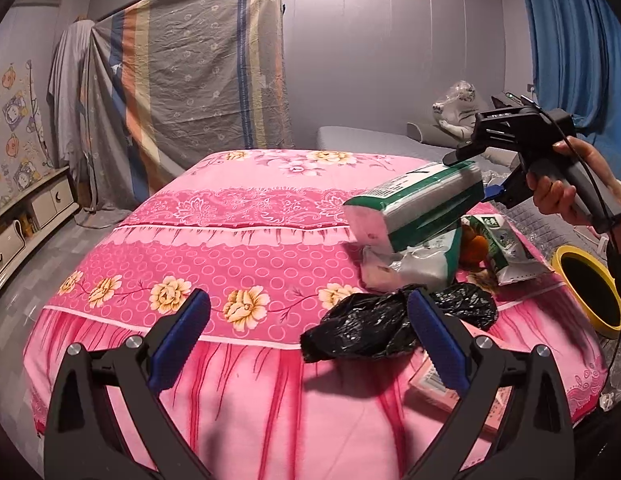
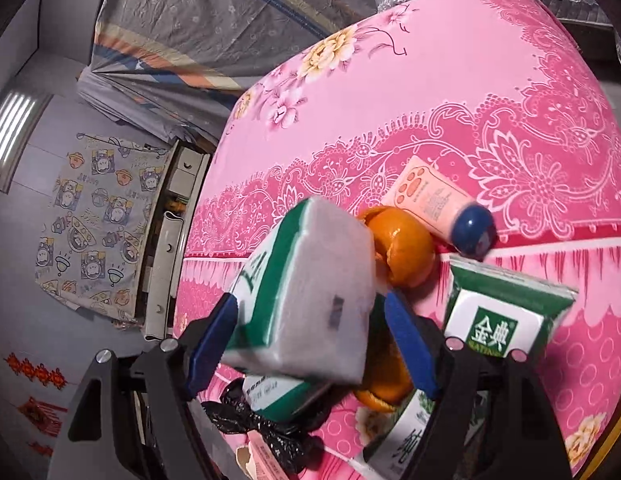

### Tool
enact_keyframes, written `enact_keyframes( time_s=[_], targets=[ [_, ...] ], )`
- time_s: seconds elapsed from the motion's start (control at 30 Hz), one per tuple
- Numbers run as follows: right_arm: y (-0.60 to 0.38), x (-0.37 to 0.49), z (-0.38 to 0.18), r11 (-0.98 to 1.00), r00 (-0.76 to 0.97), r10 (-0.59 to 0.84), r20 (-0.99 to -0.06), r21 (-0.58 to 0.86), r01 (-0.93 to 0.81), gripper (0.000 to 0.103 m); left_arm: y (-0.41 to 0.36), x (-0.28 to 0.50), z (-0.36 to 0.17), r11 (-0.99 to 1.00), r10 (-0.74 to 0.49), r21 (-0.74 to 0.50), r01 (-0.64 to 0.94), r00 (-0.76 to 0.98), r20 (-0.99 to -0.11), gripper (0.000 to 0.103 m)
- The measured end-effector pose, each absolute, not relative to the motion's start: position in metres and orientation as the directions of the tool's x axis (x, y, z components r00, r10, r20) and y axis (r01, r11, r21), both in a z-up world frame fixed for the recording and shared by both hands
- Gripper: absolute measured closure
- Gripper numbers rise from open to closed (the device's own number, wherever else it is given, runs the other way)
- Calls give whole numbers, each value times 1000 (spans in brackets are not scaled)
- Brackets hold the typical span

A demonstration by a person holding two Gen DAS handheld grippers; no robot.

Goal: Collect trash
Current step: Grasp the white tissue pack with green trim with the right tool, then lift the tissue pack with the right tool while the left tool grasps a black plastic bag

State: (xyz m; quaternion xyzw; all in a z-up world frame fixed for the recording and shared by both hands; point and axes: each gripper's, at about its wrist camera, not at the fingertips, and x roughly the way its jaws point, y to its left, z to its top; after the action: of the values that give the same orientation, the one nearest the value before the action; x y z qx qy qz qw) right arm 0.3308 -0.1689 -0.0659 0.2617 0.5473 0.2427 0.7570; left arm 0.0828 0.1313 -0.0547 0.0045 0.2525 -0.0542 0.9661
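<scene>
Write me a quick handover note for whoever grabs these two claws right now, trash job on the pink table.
Left claw: open, empty, low over the near table edge beside the black plastic bag.
Right claw: jaws wide around the green-and-white tissue pack, which is off the table; whether the pads press on it is unclear.
On the pink tablecloth: orange peel, pink tube with blue cap, green milk carton, another tissue wrapper.
Yellow-rimmed bin sits at the right table edge.
Done: nothing visibly binned. Left: everything above.

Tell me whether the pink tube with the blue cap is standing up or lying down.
Lying down. The pink tube rests on its side on the pink cloth, blue cap pointing toward the milk carton.
</scene>
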Motion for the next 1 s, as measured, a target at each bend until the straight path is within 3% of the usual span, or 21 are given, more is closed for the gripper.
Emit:
enact_keyframes(
  time_s=[0.17,0.37,0.63,1.0],
  targets=[
    [-155,331,-61,771,274,631,-726,624,-124,50,133,84,-57,995,-91,-19,93,863,-496,9],
    [-146,320,-43,788,322,616,-719,573,-226,62,131,85,-54,995,-89,-17,93,863,-498,9],
    [-171,303,-6,766,434,637,-637,589,-259,64,118,85,-42,988,-147,-28,153,860,-488,9],
    [-228,261,14,734,507,653,-563,637,-237,64,122,115,-69,957,-290,-155,247,752,-592,9]
  ],
)
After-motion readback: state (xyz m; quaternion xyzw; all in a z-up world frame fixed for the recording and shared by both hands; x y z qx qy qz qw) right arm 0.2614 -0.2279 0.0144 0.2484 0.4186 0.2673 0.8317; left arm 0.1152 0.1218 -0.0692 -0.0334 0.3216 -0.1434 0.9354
